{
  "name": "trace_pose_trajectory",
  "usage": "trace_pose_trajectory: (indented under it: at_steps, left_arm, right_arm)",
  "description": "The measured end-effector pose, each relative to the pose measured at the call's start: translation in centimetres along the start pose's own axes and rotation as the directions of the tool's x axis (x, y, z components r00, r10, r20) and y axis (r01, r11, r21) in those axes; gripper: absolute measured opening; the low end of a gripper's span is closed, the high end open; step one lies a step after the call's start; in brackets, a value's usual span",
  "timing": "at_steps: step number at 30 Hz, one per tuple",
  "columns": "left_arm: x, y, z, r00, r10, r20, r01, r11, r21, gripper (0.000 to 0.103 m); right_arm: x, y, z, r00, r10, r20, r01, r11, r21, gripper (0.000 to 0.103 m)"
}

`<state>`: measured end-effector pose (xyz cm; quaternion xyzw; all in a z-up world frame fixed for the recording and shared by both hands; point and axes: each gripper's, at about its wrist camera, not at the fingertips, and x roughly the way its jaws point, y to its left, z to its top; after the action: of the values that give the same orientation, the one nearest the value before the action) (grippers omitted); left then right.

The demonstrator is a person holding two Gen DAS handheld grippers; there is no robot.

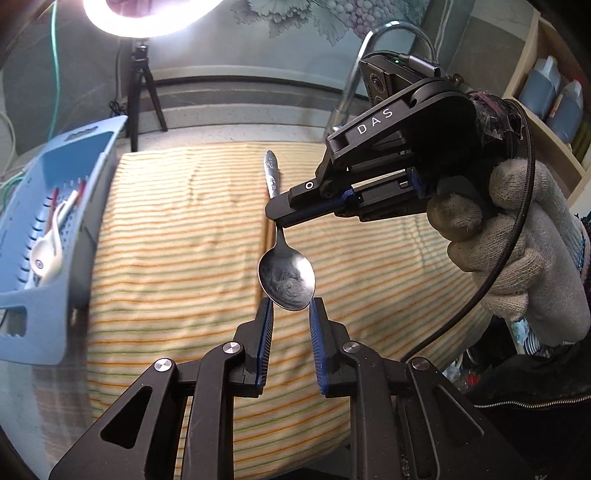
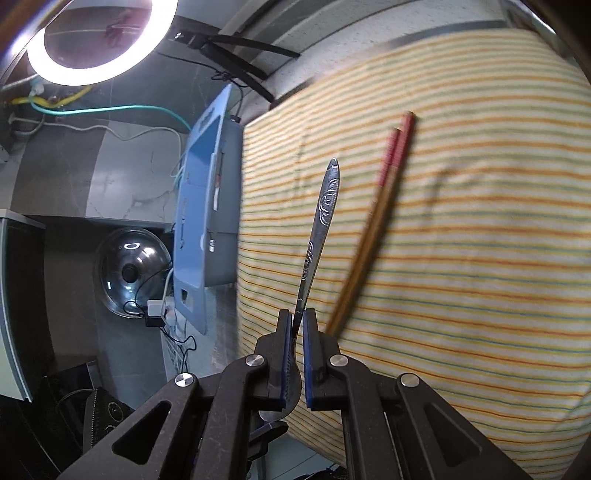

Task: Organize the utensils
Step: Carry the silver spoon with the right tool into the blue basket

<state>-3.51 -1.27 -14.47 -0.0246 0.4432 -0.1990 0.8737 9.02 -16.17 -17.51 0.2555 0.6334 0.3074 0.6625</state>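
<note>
A steel spoon (image 1: 286, 280) with an embossed handle (image 2: 321, 214) hangs above the striped towel (image 1: 184, 240). My right gripper (image 1: 275, 218) (image 2: 297, 314), held by a gloved hand (image 1: 517, 240), is shut on the neck of the handle. My left gripper (image 1: 291, 306) has its blue pads pressed on the lower edges of the spoon's bowl. A pair of red-tipped wooden chopsticks (image 2: 373, 229) lies on the towel to the right of the spoon. The blue utensil basket (image 1: 74, 155) (image 2: 199, 184) stands at the towel's left edge, with a white ceramic spoon (image 1: 48, 254) and red-ended sticks inside.
A ring light (image 1: 147, 18) on a black tripod (image 1: 142, 92) stands behind the towel. A curved faucet (image 1: 369, 55) rises at the back right. A glass pot lid (image 2: 129, 273) and cables lie beyond the basket. Shelves with bottles (image 1: 554, 92) are at the right.
</note>
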Motion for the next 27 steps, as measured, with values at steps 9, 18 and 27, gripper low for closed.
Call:
trace_pose_trajectory:
  at_steps: [9, 18, 27]
  left_arm:
    - [-2.9, 5.0, 0.9, 0.996, 0.065, 0.062, -0.062, 0.997, -0.044, 0.018]
    - [-4.2, 10.8, 1.8, 0.989, 0.115, 0.089, -0.109, 0.991, -0.077, 0.011]
    - [-1.8, 16.4, 3.6, 0.983, 0.178, 0.041, -0.172, 0.978, -0.115, 0.011]
  right_arm:
    - [3.4, 7.4, 2.9, 1.0, 0.01, 0.004, -0.01, 0.993, -0.12, 0.004]
    - [8.8, 12.9, 5.9, 1.0, -0.002, -0.02, -0.001, 0.985, -0.173, 0.002]
    - [14.2, 15.2, 10.0, 0.997, -0.072, 0.024, 0.076, 0.98, -0.182, 0.002]
